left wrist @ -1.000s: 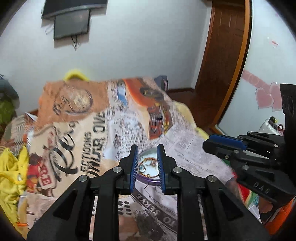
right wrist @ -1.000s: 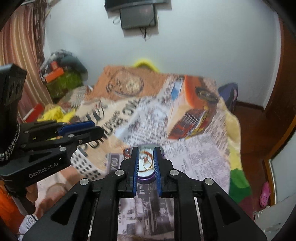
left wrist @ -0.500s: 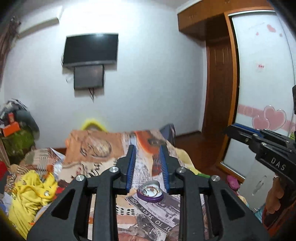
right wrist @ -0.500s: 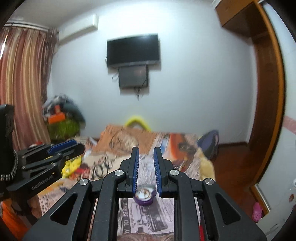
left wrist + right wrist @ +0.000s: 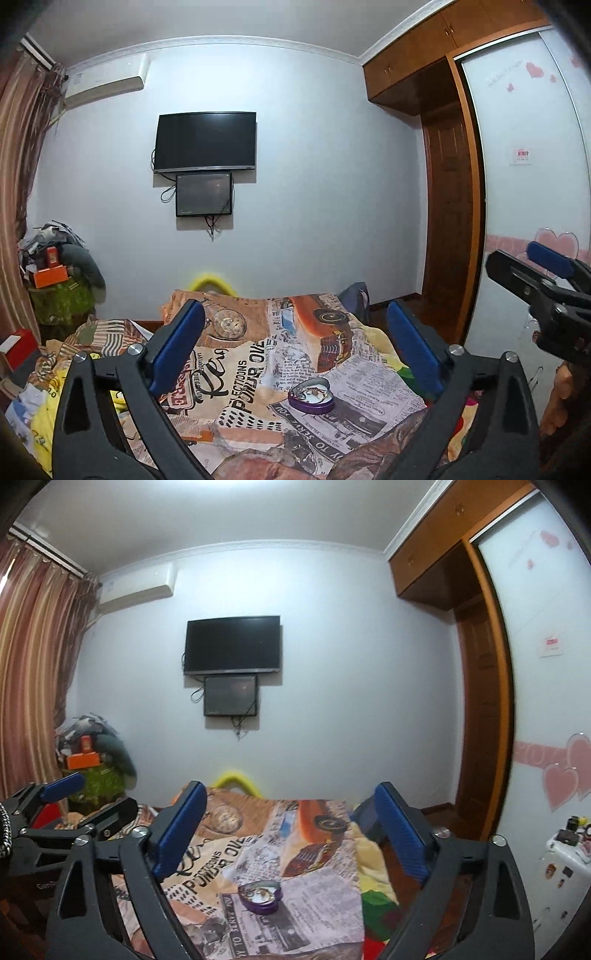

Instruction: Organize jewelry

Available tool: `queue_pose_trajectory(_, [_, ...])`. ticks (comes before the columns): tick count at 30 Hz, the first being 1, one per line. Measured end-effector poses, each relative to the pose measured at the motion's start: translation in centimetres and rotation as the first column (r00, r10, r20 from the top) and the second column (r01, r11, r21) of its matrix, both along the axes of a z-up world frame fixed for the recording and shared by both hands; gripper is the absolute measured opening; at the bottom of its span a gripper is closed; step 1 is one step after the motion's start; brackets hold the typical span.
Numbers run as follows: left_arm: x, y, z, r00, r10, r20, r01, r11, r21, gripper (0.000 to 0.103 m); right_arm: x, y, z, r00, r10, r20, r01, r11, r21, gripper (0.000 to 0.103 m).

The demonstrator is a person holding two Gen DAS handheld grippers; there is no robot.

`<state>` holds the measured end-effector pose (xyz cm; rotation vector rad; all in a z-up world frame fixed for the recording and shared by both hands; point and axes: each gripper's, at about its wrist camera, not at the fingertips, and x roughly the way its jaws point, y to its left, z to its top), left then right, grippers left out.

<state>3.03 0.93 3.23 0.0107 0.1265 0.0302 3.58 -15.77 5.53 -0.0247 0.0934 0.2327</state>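
Observation:
A purple heart-shaped jewelry box (image 5: 312, 397) lies open on the newspaper-print bedspread (image 5: 251, 369), with gold and silver pieces inside. It also shows in the right wrist view (image 5: 260, 895). My left gripper (image 5: 295, 350) is wide open and empty, raised above and behind the box. My right gripper (image 5: 290, 830) is wide open and empty, also raised back from the box. The right gripper appears at the right edge of the left wrist view (image 5: 546, 291); the left gripper appears at the left of the right wrist view (image 5: 62, 812).
A TV (image 5: 205, 142) and a smaller screen hang on the far wall. Clutter with an orange box (image 5: 50, 277) is piled at the left. Yellow cloth (image 5: 44, 424) lies on the bed's left. A wooden wardrobe and door (image 5: 447, 229) stand at the right.
Both grippers have opened wide from nearly closed and lifted up and back from the jewelry box. The views have tilted up from the bed to the far wall.

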Motion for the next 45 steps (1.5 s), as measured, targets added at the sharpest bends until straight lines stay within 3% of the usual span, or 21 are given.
queue_pose_trajectory(2, [-0.4,-0.1,0.0,1.000,0.004,0.002,-0.004,1.000,0.000,0.100,-0.2,0.2,0.0,1.000,-0.006,0.007,0.006,1.000,-0.001,0.103])
queue_pose_trajectory(45, [-0.7,0.1,-0.5,1.000,0.006,-0.029,-0.007,1.000,-0.022,0.101,-1.4,-1.2,-0.8,0.998,-0.004,-0.067,0.003,1.000,-0.017,0.103])
